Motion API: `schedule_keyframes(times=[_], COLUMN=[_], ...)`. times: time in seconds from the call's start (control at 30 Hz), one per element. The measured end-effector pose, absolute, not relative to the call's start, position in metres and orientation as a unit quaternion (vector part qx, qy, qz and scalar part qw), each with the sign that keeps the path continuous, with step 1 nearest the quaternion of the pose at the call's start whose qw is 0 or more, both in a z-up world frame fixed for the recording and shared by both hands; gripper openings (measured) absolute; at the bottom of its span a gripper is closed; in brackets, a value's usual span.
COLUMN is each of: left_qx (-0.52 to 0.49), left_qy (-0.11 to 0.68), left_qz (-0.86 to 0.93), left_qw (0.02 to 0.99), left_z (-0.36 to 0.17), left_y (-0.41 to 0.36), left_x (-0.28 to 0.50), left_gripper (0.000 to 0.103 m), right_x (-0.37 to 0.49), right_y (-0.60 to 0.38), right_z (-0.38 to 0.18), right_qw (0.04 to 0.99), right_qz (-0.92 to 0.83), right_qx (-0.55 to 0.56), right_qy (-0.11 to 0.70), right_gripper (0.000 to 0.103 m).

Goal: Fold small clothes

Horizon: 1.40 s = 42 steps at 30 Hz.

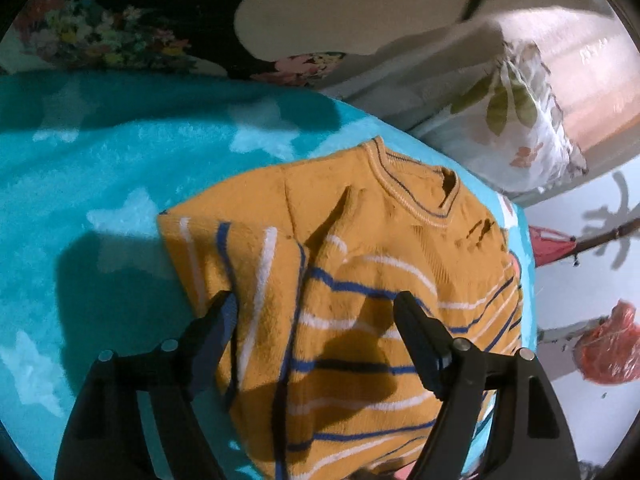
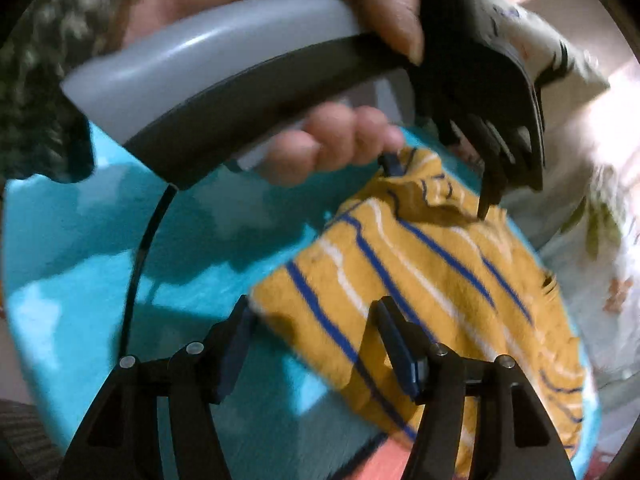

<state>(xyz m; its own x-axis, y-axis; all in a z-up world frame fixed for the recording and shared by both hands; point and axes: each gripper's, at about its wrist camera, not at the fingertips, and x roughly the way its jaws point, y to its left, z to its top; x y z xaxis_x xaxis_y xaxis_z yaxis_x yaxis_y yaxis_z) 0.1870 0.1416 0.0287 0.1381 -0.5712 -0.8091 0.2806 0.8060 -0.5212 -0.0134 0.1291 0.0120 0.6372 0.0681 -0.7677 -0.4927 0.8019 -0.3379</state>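
Observation:
A mustard-yellow knitted sweater [image 1: 360,248] with blue and white stripes lies on a turquoise blanket [image 1: 100,184] with pale stars, its collar pointing away. A sleeve is folded over the body on the left. My left gripper [image 1: 316,304] hangs open just above the striped lower body, and no cloth is pinched between its pads. In the right wrist view the sweater [image 2: 440,280] runs off to the right. My right gripper [image 2: 314,308] stands open over its near corner. The left gripper [image 2: 438,184], held by a hand [image 2: 340,140], hovers over the far end.
A white pillow [image 1: 520,132] with a leaf print lies beyond the collar at the blanket's right edge. Dark floral fabric [image 1: 100,36] sits at the back left. Red plastic bags [image 1: 608,344] lie off the blanket to the right. Bare blanket stretches to the left.

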Motion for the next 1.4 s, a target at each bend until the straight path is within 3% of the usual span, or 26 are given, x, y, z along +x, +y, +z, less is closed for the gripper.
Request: schedule_keyframes(times=[0.03, 0.07, 0.1, 0.2, 0.47, 0.73, 0.8, 0.93, 1.03, 1.13, 1.27, 1.37, 1.4], left_qx=[-0.127, -0.118, -0.107, -0.125, -0.102, -0.054, -0.043, -0.066, -0.060, -0.043, -0.061, -0.077, -0.080], left_qy=[0.591, 0.595, 0.600, 0.597, 0.549, 0.510, 0.513, 0.526, 0.521, 0.508, 0.519, 0.531, 0.534], left_qz=[-0.281, -0.267, -0.254, -0.246, -0.244, -0.341, -0.362, -0.378, -0.363, -0.315, -0.250, -0.206, -0.195], left_qw=[0.745, 0.749, 0.751, 0.754, 0.792, 0.788, 0.777, 0.759, 0.770, 0.800, 0.815, 0.819, 0.819], left_z=[0.029, 0.028, 0.027, 0.031, 0.096, 0.153, 0.148, 0.138, 0.142, 0.146, 0.129, 0.110, 0.105], left_y=[0.143, 0.143, 0.143, 0.149, 0.095, -0.093, -0.137, -0.179, -0.164, -0.130, -0.067, -0.035, -0.029], left_x=[0.188, 0.189, 0.191, 0.188, 0.153, 0.118, 0.109, 0.095, 0.083, 0.073, 0.063, 0.053, 0.048], left_gripper=[0.058, 0.021, 0.014, 0.013, 0.012, 0.011, 0.001, 0.001, 0.009, 0.040, 0.043, 0.043, 0.043], right_x=[-0.013, -0.011, -0.010, -0.008, -0.028, -0.069, -0.079, -0.076, -0.083, -0.092, -0.080, -0.057, -0.044], right_y=[0.132, 0.133, 0.132, 0.131, 0.066, -0.098, -0.154, -0.253, -0.285, -0.299, -0.331, -0.340, -0.341], right_z=[0.012, 0.012, 0.013, 0.021, 0.076, 0.128, 0.124, 0.072, 0.049, 0.064, 0.088, 0.088, 0.089], right_qw=[0.865, 0.864, 0.862, 0.869, 0.901, 0.936, 0.935, 0.897, 0.874, 0.882, 0.890, 0.879, 0.873], right_qz=[0.161, 0.166, 0.171, 0.168, 0.179, 0.090, 0.045, 0.009, 0.017, 0.029, 0.036, 0.053, 0.067], right_qx=[-0.271, -0.264, -0.256, -0.239, -0.158, -0.115, -0.095, 0.019, 0.093, 0.106, 0.132, 0.186, 0.208], right_qy=[0.390, 0.396, 0.403, 0.400, 0.363, 0.321, 0.339, 0.442, 0.477, 0.459, 0.435, 0.436, 0.436], right_gripper=[0.059, 0.037, 0.024, 0.011, 0.009, 0.009, 0.009, 0.009, 0.017, 0.024, 0.036, 0.037, 0.042])
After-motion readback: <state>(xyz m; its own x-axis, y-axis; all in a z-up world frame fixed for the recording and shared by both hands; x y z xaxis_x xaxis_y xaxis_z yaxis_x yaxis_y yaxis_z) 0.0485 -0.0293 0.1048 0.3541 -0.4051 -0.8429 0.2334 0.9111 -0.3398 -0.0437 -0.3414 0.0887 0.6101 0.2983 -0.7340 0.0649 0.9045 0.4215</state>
